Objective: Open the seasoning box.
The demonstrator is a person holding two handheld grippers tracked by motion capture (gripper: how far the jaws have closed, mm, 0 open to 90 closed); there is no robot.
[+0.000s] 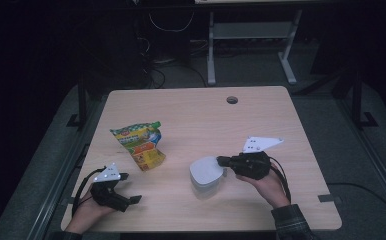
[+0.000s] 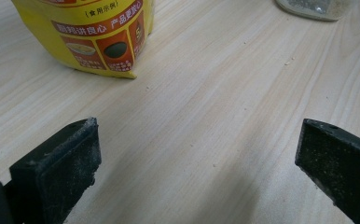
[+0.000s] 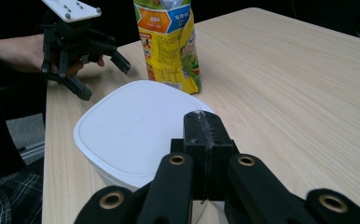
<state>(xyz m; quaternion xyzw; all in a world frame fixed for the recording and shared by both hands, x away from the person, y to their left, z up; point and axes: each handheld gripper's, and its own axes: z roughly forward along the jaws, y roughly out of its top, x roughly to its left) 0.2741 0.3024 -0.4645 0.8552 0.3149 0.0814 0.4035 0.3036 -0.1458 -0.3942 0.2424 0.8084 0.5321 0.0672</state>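
The white lidded container [image 1: 207,172] sits on the tabletop [image 1: 261,125] toward the person's near right, upright, with its flat white lid [image 3: 131,128] seated level on top. The right gripper [image 1: 222,161] lies against the container's right-hand edge; in the right gripper view its jaws stand together, pad against pad, with the tips over the rim of the lid. Whether a thin lip of the lid is pinched between them cannot be told, since the closed tips hide the contact line. A closed pair of jaws at the rim is judged to suit steadying the container or working at the edge of the lid, not lifting the whole body. The yellow and green snack pouch [image 1: 140,144] stands well apart to the left of the container, leaning slightly, with its printed face toward the left gripper [image 1: 132,189]. That gripper rests near the front left corner of the tabletop, held low in the person's left hand [image 1: 88,210]; in the left gripper view its jaws stand wide apart with bare wood between them, aimed at the lower corner of the pouch and touching nothing. This placement is judged to keep the left side ready for the pouch while the right side deals with the container. A round cable hole [image 1: 232,99] lies near the far edge of the tabletop.
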